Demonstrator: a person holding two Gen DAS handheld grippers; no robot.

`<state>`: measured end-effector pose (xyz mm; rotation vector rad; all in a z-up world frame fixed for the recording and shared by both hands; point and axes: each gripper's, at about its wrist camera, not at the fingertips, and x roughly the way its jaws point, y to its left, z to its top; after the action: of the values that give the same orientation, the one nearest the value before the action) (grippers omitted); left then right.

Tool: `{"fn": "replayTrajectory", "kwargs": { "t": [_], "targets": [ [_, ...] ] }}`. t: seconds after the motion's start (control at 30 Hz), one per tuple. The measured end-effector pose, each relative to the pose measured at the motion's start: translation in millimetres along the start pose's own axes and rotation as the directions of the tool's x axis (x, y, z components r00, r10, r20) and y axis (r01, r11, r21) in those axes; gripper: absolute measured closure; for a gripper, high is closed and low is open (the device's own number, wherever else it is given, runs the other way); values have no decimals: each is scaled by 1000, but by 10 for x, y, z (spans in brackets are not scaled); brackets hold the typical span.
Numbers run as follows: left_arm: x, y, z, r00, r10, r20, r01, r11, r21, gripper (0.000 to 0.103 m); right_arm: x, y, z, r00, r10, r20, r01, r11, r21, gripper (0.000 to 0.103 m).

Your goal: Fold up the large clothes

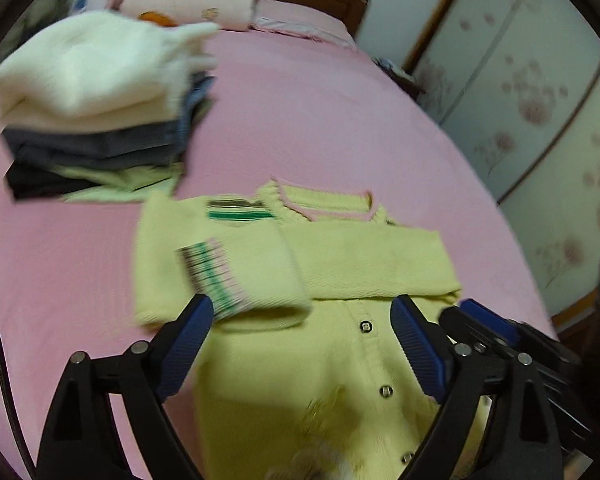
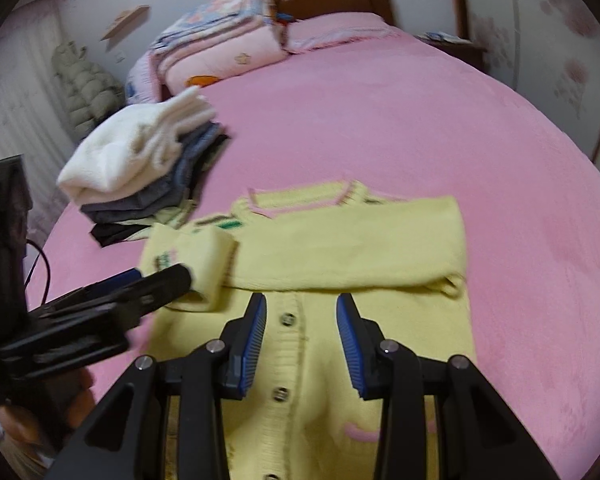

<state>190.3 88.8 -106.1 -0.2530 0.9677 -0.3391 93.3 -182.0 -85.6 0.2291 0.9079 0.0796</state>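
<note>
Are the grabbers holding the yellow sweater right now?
No. The left gripper is wide open over the sweater, and nothing sits between the right gripper's parted fingers either. Nothing is held.

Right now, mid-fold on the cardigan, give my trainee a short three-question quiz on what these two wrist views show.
1. True or false: both sleeves of the yellow cardigan are folded across its chest.
2. Which item tops the stack of folded clothes? A) black B) white C) blue
3. Fill in: neither the left tongs nor the right tongs hold fabric; the jaws of both stand ____.

Key: 1 true, with the striped cuff lying on the front. 2 B, the white sweater. 3 open.
</note>
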Motion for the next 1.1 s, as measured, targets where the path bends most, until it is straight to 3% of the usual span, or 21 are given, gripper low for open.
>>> {"fn": "replayTrajectory", "kwargs": {
  "t": [0.07,0.2,0.33,0.43,0.63,0.73,0.9,0.93,0.97,1.0,1.1],
  "targets": [
    [-163,216,-62,1000,-2,21,3,998,-66,12,19,165,47,1000,21,0,-21,998,-58,66],
    [-256,685,-215,998,63,23,-57,981,-188,12,139,565,94,999,51,-15,-53,976,-209,66],
    [-145,985,-345,994,100,-36,-106,961,-255,12,384,973,38,998,35,-51,-52,918,-392,66],
    [-65,1075,-396,994,102,-51,-112,958,-265,12,559,1213,-61,999,-26,-48,-3,853,-522,66],
    [34,1108,-416,994,97,-57,-108,961,-253,12,843,1441,-163,993,-118,-21,74,738,-670,65],
    [66,1090,-398,994,93,-57,-104,962,-250,12,967,1484,-156,988,-152,-11,100,701,-706,58],
    [55,1067,-376,994,99,-56,-109,966,-236,12,1095,1510,-111,990,-140,-33,72,678,-731,58],
    [63,1062,-374,993,101,-58,-112,966,-233,12,1099,1507,-94,990,-133,-36,65,679,-731,59],
    [61,1050,-372,993,102,-59,-112,966,-232,12,1100,1509,-83,991,-124,-41,56,683,-728,71],
    [74,1043,-367,993,101,-60,-113,967,-229,12,1099,1505,-67,992,-113,-52,40,689,-724,92],
    [88,1003,-363,993,105,-60,-116,969,-219,12,1069,1466,15,994,-91,-66,21,723,-691,96]
  ]
}}
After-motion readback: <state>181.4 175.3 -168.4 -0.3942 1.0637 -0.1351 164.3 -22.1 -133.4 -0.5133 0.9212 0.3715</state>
